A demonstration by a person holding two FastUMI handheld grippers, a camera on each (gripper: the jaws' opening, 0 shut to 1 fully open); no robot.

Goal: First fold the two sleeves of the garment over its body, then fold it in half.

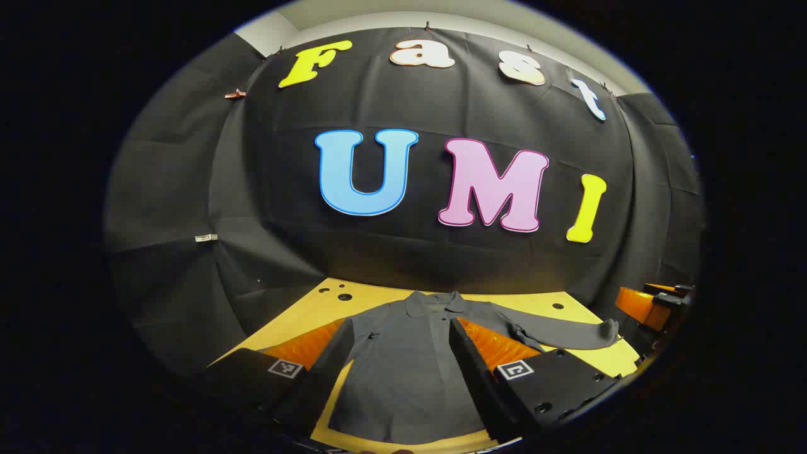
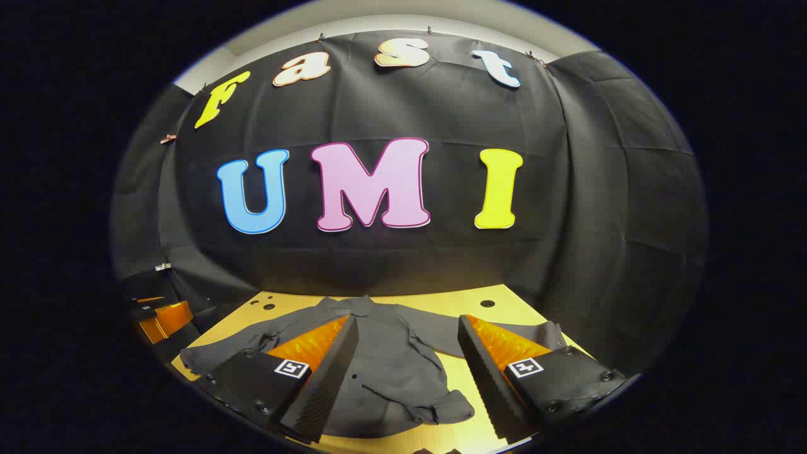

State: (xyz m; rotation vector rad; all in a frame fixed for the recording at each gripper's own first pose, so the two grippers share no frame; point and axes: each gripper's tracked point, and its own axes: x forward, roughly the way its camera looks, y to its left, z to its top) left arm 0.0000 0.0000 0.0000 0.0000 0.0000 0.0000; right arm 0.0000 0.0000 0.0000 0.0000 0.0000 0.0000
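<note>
Garment (image 1: 403,372), a dark grey long-sleeved collared shirt of soft knit cloth, lies spread flat on a yellow wooden tabletop (image 1: 302,312) before the booth's black cloth wall, its collar (image 1: 435,302) toward the wall and its hem toward the cameras. In the left gripper view, the left gripper (image 1: 394,384) hangs above the shirt's body with its two fingers well apart and nothing between them; one long sleeve (image 1: 561,333) runs out straight to the right across the tabletop, its cuff near the table's edge. At the right margin of that view, part of the other gripper (image 1: 656,306) shows, too little to tell how its fingers stand from there. In the right gripper view, the right gripper (image 2: 410,378) hovers over the shirt with its fingers likewise spread wide and holding nothing. There, a sleeve (image 2: 429,378) lies folded across the shirt's front, its cuff near the hem, while another sleeve (image 2: 227,350) stretches toward the left edge of the table. Several round holes (image 2: 487,303) mark the tabletop near the wall.
</note>
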